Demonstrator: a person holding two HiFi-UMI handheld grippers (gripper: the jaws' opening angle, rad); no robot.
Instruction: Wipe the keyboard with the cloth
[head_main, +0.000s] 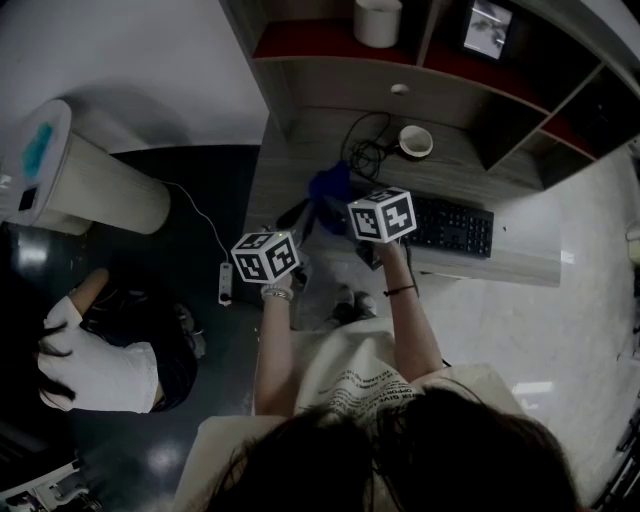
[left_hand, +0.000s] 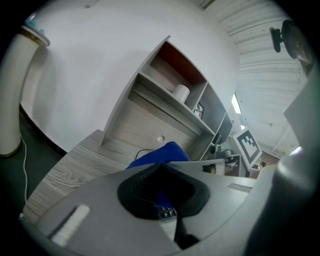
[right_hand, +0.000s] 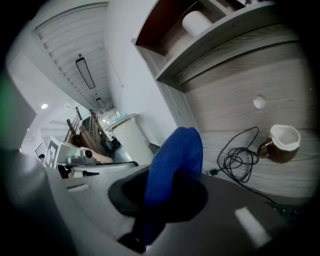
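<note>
Here, a soft cloth (head_main: 328, 188) is in your grip, just left of the keyboard (head_main: 452, 226).
Head view: the marker cubes (head_main: 382, 215) hide both sets of jaws. Left gripper (left_hand: 162, 192) view: jaws closed, blue showing through their gap; whether it is pinched is unclear. Right gripper (right_hand: 160, 192) view: jaws clamped on a fold. It's probably light and limp, so bunch it thick.

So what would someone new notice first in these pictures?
The bright blue cloth, clamped in the right gripper over the grey wooden desk, stands out most. Next comes the black keyboard along the desk's front edge, with a mug and tangled cable behind it.
</note>
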